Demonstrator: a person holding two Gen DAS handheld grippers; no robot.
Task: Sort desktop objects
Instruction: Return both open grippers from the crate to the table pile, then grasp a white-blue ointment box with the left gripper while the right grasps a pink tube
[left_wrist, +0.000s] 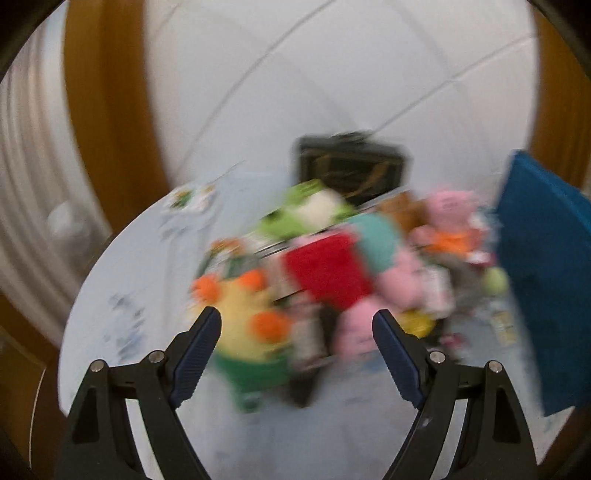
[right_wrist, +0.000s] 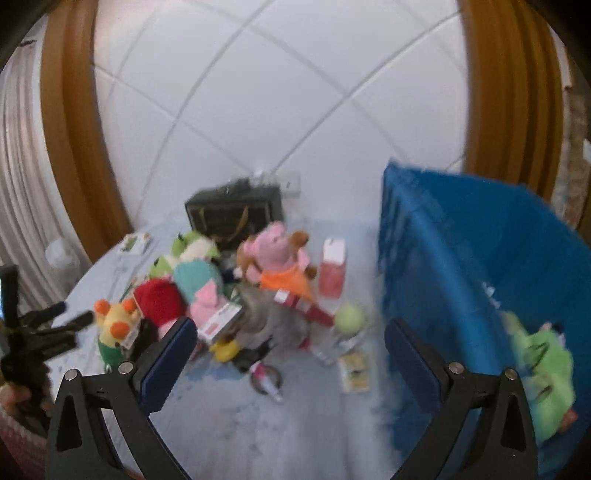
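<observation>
1. Plainly, both tongs are empty: the left gripper (left_wrist: 295, 325) has its jaws spread wide with nothing between them, and the right gripper (right_wrist: 290, 332) likewise stands open over the pale blue tabletop (right_wrist: 295, 424).
2. The things to sort lie heaped near the table's middle: a yellow plush toy with orange ears and a green base (left_wrist: 247, 328) nearest the left gripper, a red plush ball (left_wrist: 328, 269), pink plush pieces (left_wrist: 399, 280), and a pink pig doll in an orange dress (right_wrist: 277, 254) farther back.
3. Among them sit small cardboard boxes, one a white-and-red carton (right_wrist: 221, 321), and a pale green ball (right_wrist: 349, 317).
4. A tall blue fabric bin (right_wrist: 461, 277) stands at the right of the pile; a green plush toy (right_wrist: 543, 373) already lies inside it.
5. The plush should be light, soft and yielding; a pinch across the yellow toy's body, rather than an ear, would likely hold best.
6. The cartons look stiff and light, best taken across their narrow faces; the ball may roll or slip from the pads.
7. Blur hides finer detail in the left wrist view.
</observation>
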